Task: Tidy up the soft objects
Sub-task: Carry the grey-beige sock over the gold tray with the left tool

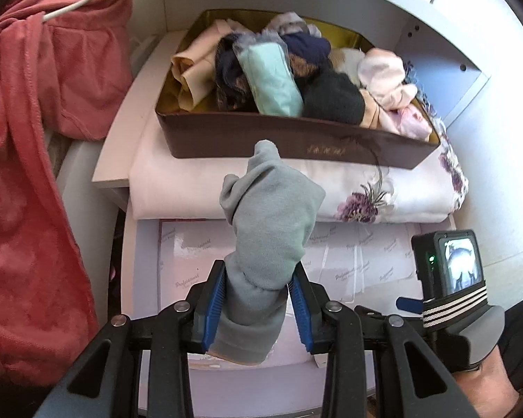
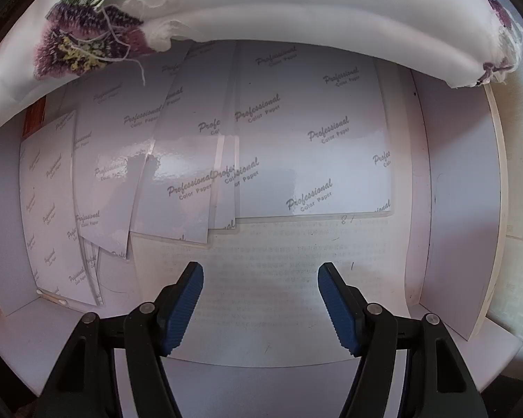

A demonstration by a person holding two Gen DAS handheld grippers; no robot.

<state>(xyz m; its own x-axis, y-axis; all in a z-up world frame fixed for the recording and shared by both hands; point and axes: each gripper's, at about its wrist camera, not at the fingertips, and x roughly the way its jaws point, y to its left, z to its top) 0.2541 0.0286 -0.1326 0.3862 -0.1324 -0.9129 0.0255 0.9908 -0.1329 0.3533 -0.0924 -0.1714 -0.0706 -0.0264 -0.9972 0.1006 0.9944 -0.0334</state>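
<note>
The left gripper (image 1: 258, 308) has its jaws clamped on a rolled grey knitted sock bundle (image 1: 266, 230) at centre frame, the blue pads pinching its lower part while the loose top stands free. It looks light, soft and squashy, unlikely to slip or break; a hold across the thick middle seems safest, since the floppy end could snag. Above it, the brown open cardboard box (image 1: 261, 139) packed with rolled socks and underwear sits on a folded white floral cloth (image 1: 383, 191). The right gripper (image 2: 260, 304) has its jaws apart and empty over glossy white photo paper sheets (image 2: 310, 132) in a white drawer (image 2: 460, 209)
</note>
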